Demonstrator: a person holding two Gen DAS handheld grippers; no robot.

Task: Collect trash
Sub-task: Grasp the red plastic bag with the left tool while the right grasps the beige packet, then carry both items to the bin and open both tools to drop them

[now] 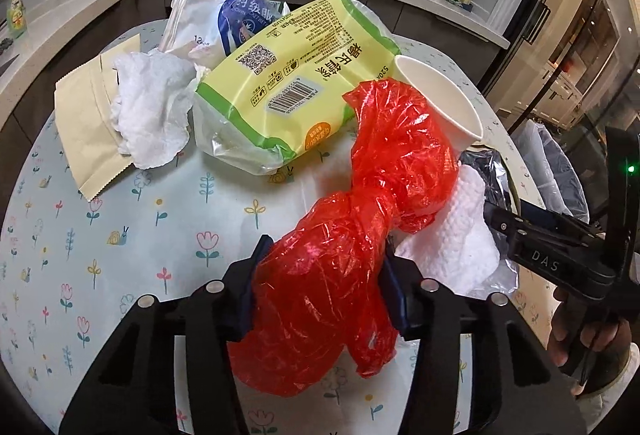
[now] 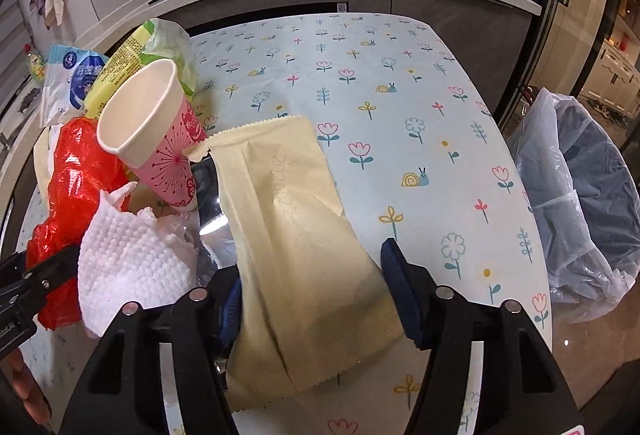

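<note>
The task looks barely begun: nearly all the rubbish lies on the flowered bench (image 2: 400, 83), and nothing that I can make out has gone into the lined bin (image 2: 580, 195) standing just off its right edge, though the dark inside of the liner is hard to read.

The left gripper (image 1: 320, 275) has its fingers (image 1: 250, 287) clamped on the red plastic bag (image 1: 352, 227), one blue pad on each side with the film bulging between them; the bag rests on the bench, not yet lifted. The right gripper (image 2: 316, 283) straddles the cream paper packet (image 2: 296, 235). Its left pad touches the packet's edge, while the right pad (image 2: 404, 295) seems to stand just clear of it, so I judge these fingers half closed around the packet and not yet pinching it.

Left to collect, as far as the views show: a yellow-green wrapper (image 1: 296, 83), a blue-and-white wipes pack (image 1: 216, 7), a crumpled white tissue (image 1: 152, 115), a second cream packet (image 1: 88, 123) beneath it, a pink paper cup (image 2: 152, 131) tipped against the pile, a white textured cloth (image 2: 132, 267) beside the red bag, and some silvery foil (image 2: 212, 219) under the cream packet.

So two items are in hand or nearly so, none binned, and about seven wait on the bench.
</note>
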